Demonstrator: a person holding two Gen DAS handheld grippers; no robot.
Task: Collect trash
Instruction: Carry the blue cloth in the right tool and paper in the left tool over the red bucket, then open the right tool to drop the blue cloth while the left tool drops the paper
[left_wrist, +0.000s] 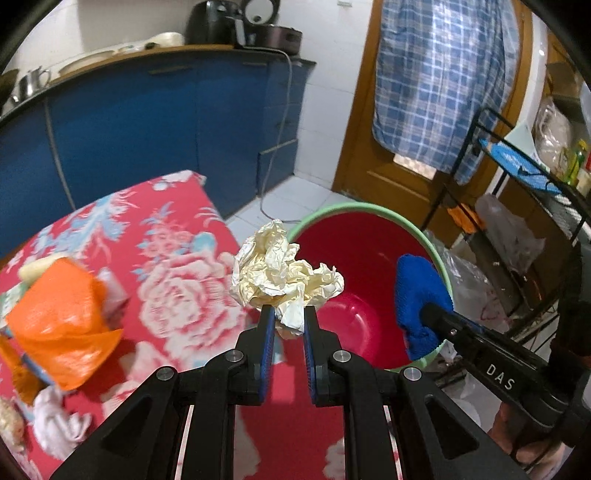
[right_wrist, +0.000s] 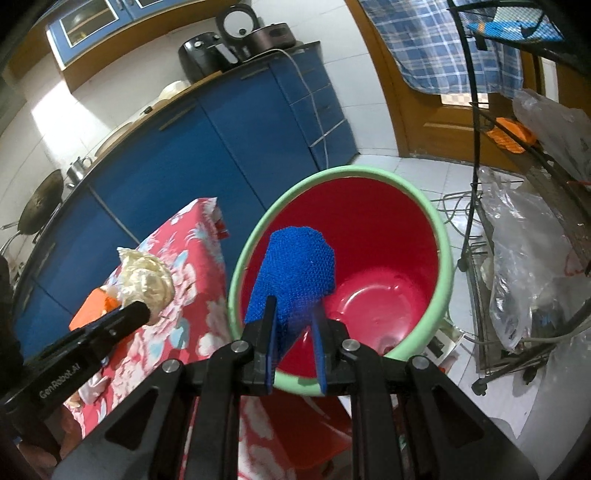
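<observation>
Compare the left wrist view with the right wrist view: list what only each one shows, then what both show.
Only the left wrist view: a white rag on the flowered tablecloth.
Only the right wrist view: a wok on the counter, and wall cupboards above.
Both: the left gripper shut on crumpled paper, the right gripper holding a blue cloth over the red bucket, and the orange bag.

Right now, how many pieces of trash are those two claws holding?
2. Crumpled paper in the left gripper, beside the bucket; blue cloth in the right gripper, over it.
</observation>
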